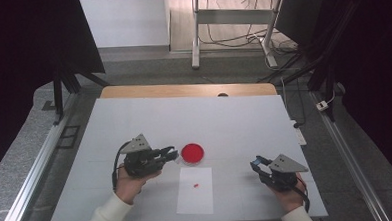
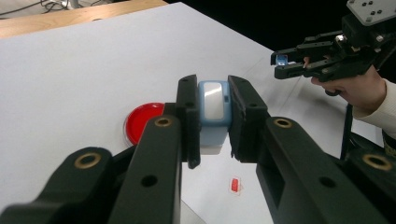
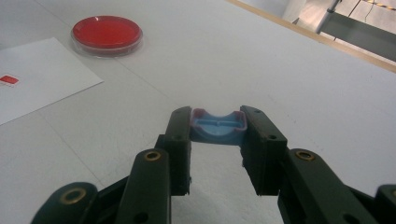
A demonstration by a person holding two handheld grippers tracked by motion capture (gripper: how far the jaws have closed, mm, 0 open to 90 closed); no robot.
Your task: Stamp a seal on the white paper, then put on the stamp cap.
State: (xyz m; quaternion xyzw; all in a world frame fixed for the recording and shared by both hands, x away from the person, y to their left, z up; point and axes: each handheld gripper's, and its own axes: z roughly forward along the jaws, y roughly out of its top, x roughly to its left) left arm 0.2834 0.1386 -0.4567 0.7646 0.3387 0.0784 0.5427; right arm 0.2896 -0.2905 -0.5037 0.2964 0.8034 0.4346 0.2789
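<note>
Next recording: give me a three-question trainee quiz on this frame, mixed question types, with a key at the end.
1. True or false: the left gripper is shut on a pale blue piece.
2. Multiple choice: the small red chip lies on
A. the bare table
B. the white sheet
C. the red dish
3. Short answer: what does the right gripper hold between its jaws?

Key:
1. True; in the left gripper view both jaws press on its sides.
2. B; the red dish stands just beyond the sheet's far edge.
3. A blue cap-like piece with a reddish rim, held above the table.
</note>
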